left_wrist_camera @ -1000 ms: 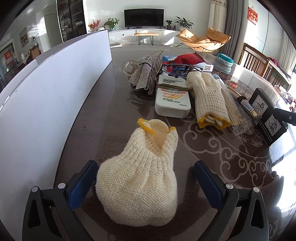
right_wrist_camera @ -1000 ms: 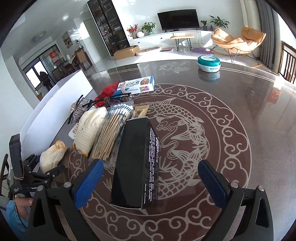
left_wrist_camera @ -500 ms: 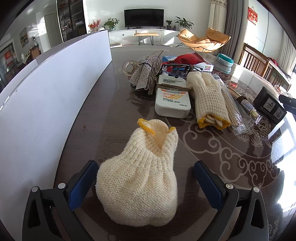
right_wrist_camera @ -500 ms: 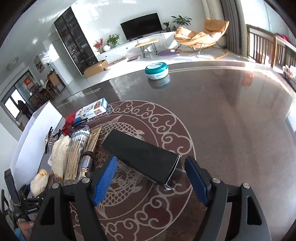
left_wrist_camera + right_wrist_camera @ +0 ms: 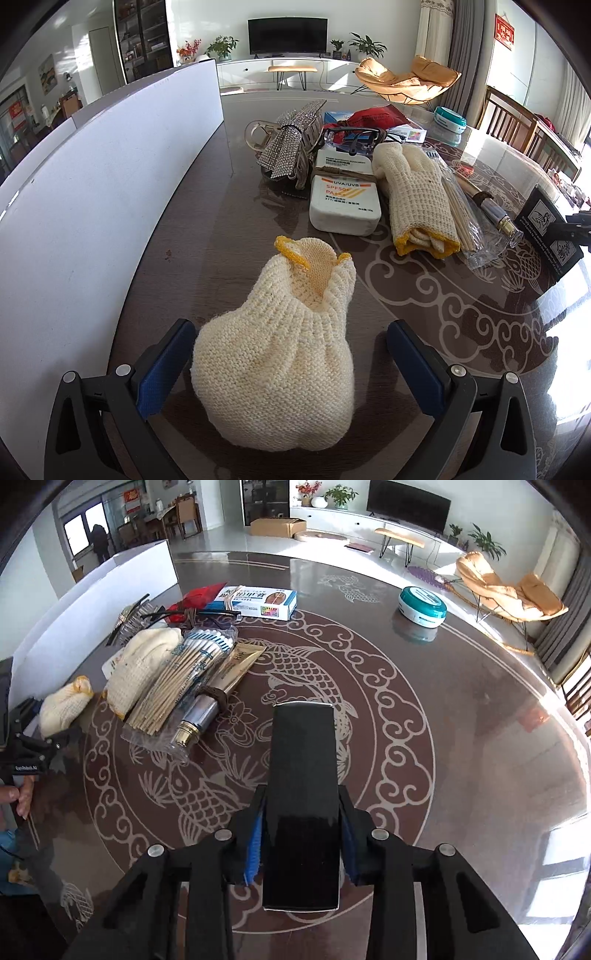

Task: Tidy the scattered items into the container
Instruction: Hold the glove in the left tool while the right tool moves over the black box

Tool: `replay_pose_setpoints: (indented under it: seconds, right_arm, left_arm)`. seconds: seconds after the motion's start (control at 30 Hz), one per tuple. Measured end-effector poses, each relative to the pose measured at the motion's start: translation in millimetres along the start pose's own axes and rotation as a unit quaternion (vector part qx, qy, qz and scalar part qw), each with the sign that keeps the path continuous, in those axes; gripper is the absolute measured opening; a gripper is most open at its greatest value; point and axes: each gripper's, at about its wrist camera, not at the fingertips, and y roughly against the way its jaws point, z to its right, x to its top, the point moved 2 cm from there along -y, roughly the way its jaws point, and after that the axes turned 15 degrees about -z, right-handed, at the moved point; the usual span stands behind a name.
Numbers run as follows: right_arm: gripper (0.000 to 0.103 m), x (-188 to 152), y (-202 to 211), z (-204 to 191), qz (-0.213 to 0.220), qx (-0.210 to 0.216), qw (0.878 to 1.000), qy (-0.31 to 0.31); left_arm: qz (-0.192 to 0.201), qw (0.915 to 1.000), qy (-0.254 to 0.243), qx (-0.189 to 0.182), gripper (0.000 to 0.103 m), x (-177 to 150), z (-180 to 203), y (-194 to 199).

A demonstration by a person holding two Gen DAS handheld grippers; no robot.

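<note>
From the left wrist view, the left gripper (image 5: pixel 291 365) is spread wide as before, its blue pads either side of the bunched cream knitted glove with yellow cuff (image 5: pixel 280 332) without touching it; the glove lies unmoved on the dark patterned table (image 5: pixel 461 314). At the far right, the tall black box (image 5: pixel 550 234) has shifted again.

From the right wrist view, the right gripper (image 5: pixel 301 834), open half a second ago, is now clamped on the black box's (image 5: pixel 303 775) sides. The second knitted glove (image 5: pixel 144 668) and the bundle of wooden sticks (image 5: pixel 184 679) stay put.
</note>
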Motion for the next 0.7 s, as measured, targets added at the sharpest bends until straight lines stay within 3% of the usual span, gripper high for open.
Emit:
replay_pose_setpoints:
  seconds: [0.07, 0.13, 0.17, 0.2, 0.23, 0.27, 0.3, 0.37, 0.5, 0.63, 0.7]
  right_arm:
    - [0.035, -11, 0, 24, 0.014, 0.119, 0.988, -0.092]
    - [0.035, -32, -8, 61, 0.031, 0.241, 0.948, -0.204]
    - [0.038, -44, -12, 77, 0.041, 0.270, 0.930, -0.246]
    - [0.050, -54, -14, 88, 0.047, 0.262, 0.925, -0.271]
    - [0.054, -61, -11, 94, 0.052, 0.229, 0.931, -0.278]
    - [0.064, -66, -6, 96, 0.062, 0.202, 0.939, -0.270]
    - [0.086, -70, 0, 94, 0.065, 0.176, 0.947, -0.259]
    - [0.103, -74, 13, 84, 0.074, 0.129, 0.963, -0.226]
    - [0.103, -64, 20, 44, 0.067, 0.021, 0.991, -0.116]
    - [0.103, -50, -20, 19, 0.021, -0.059, 0.996, -0.066]
    - [0.103, -49, -28, 16, 0.046, -0.072, 0.993, -0.076]
  left_arm:
    - [0.000, 1.0000, 0.000, 0.000, 0.103, 0, 0, 0]
    - [0.000, 1.0000, 0.000, 0.000, 0.103, 0, 0, 0]
    - [0.000, 1.0000, 0.000, 0.000, 0.103, 0, 0, 0]
    - [0.000, 1.0000, 0.000, 0.000, 0.103, 0, 0, 0]
    - [0.000, 1.0000, -0.001, 0.000, 0.103, 0, 0, 0]
    - [0.000, 1.0000, -0.001, 0.000, 0.103, 0, 0, 0]
    - [0.000, 1.0000, 0.000, 0.000, 0.103, 0, 0, 0]
    - [0.000, 1.0000, -0.001, 0.000, 0.103, 0, 0, 0]
    - [0.000, 1.0000, -0.001, 0.000, 0.103, 0, -1, 0]
    - [0.000, 1.0000, -0.001, 0.000, 0.103, 0, -1, 1]
    - [0.000, 1.0000, -0.002, -0.001, 0.103, 0, -1, 1]
